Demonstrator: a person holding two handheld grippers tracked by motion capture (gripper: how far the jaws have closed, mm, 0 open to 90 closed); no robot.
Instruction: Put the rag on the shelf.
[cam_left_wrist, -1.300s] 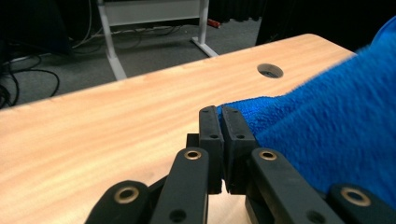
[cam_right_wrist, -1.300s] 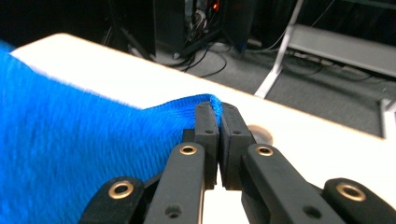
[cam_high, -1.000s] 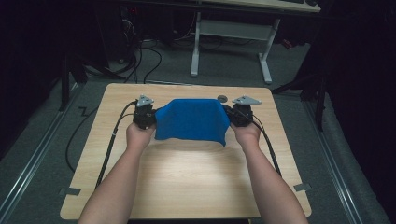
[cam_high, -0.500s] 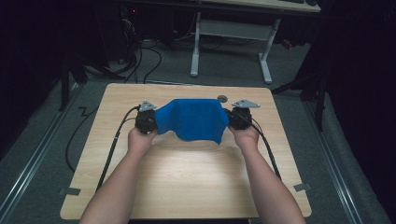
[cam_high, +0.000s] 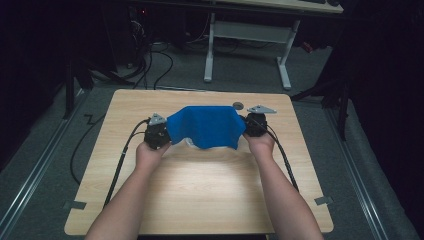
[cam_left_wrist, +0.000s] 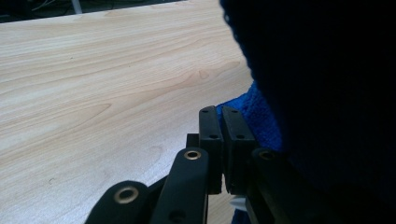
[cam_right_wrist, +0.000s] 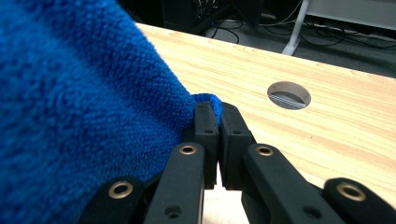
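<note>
Cloth (cam_high: 206, 126): uniform bright blue, no print; the right gripper view shows a fine looped terry texture (cam_right_wrist: 84, 107). In the left gripper view the cloth (cam_left_wrist: 261, 116) reads dark navy where shaded, bright blue at the lit edge.

Surface (cam_high: 200, 190): pale wood with fine straight grain lines, slightly darker streaks in the left gripper view (cam_left_wrist: 102, 84).

Cable hole (cam_right_wrist: 289, 94) in the surface: grey interior with pale stripes.

Left hand-held gripper (cam_high: 161, 134) and right hand-held gripper (cam_high: 250, 126): black bodies, black jaws with brass-coloured rivets, each with a light grey three-cornered plate and a black cable.

Floor (cam_high: 240, 75): dark grey.

Far desk frame (cam_high: 210, 45): light grey legs.
</note>
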